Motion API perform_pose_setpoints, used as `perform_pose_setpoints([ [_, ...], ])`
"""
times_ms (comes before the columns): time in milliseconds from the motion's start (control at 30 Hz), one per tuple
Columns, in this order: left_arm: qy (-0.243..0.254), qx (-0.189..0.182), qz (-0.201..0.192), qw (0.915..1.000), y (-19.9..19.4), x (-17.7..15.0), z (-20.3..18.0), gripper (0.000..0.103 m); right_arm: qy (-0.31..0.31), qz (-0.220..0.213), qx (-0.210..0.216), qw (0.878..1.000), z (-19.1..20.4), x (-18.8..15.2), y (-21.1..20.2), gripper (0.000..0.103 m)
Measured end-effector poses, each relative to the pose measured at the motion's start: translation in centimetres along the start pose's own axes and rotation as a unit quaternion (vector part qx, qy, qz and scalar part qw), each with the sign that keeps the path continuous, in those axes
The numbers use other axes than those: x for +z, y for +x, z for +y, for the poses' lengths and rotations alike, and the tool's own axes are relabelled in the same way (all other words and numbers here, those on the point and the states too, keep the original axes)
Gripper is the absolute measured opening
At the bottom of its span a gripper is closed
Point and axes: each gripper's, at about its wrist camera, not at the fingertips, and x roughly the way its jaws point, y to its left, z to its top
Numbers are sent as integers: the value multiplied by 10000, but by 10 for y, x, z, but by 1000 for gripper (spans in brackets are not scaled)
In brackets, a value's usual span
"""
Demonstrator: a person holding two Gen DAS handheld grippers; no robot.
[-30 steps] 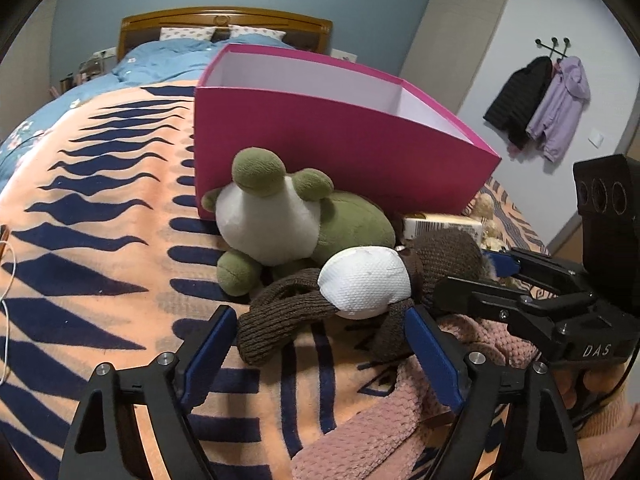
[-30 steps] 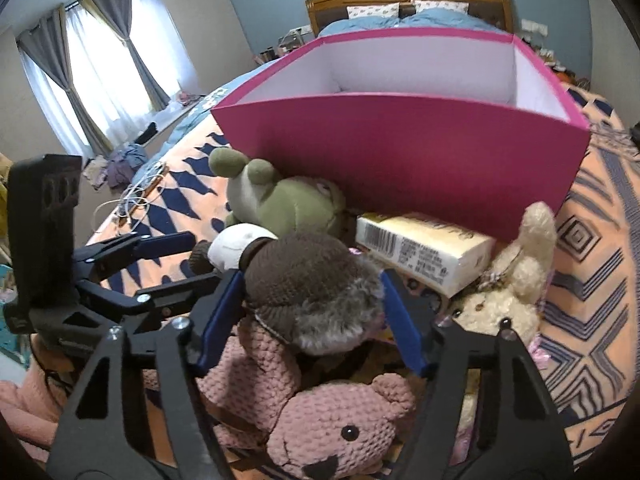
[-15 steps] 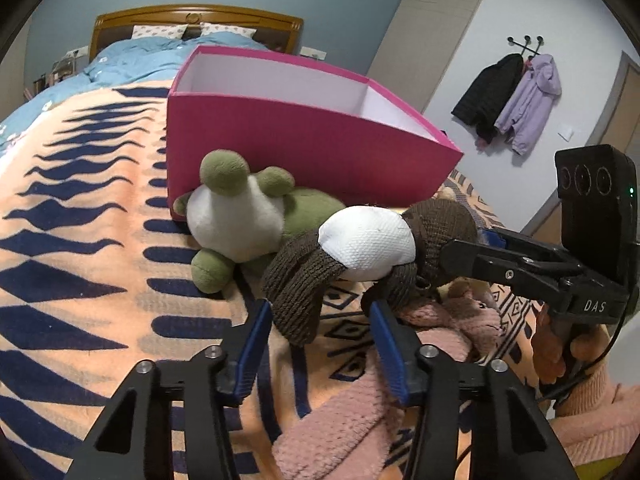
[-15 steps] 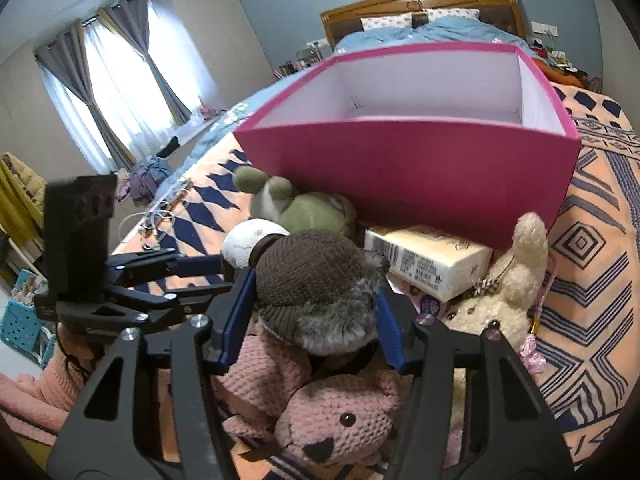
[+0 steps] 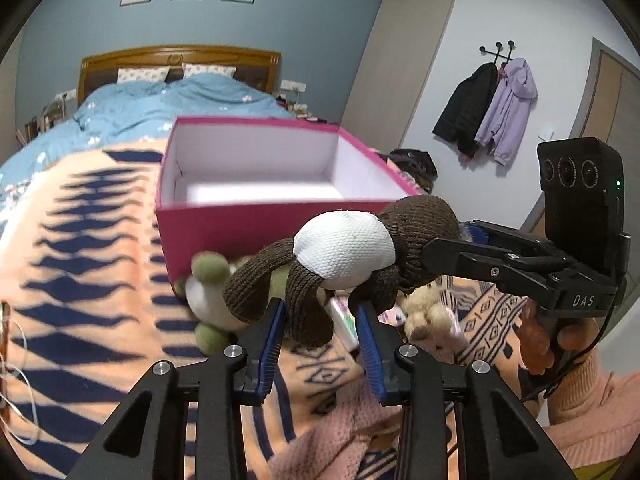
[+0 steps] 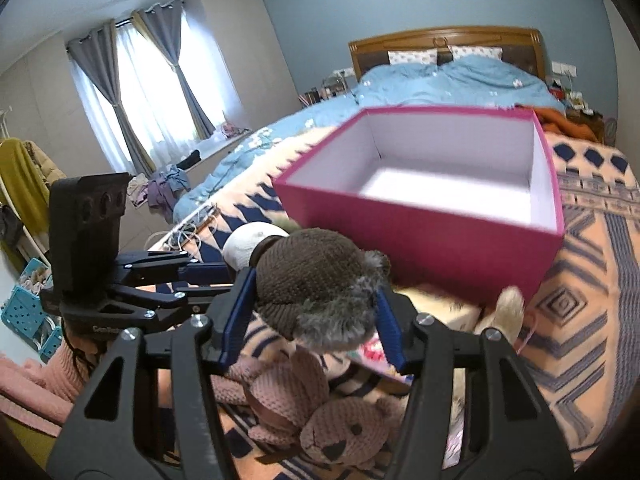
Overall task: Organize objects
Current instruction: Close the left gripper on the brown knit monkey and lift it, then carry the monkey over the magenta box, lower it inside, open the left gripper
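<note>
Knitted and soft, the brown plush monkey (image 5: 344,256) sags between my left tool (image 5: 320,316), clamped on a leg, and my right tool (image 6: 314,304), pinching its head.

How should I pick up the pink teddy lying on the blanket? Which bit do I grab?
Probably its head. The pink teddy lies face up on the blanket, and its round, squashy head is most in the open; its body sits partly under the brown toy held above it. Come straight down from above, jaws either side of the head.
</note>
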Motion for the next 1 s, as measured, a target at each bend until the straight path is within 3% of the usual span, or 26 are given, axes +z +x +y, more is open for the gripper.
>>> perform_pose_setpoints([
  [533, 171, 489, -343, 9981, -2, 68, 18, 36, -323, -345, 159, 9988, -7, 67, 13, 58],
  [1000, 50, 778, -58, 9969, 43, 83, 47, 36, -224, 11, 100, 9997, -36, 88, 62, 58],
])
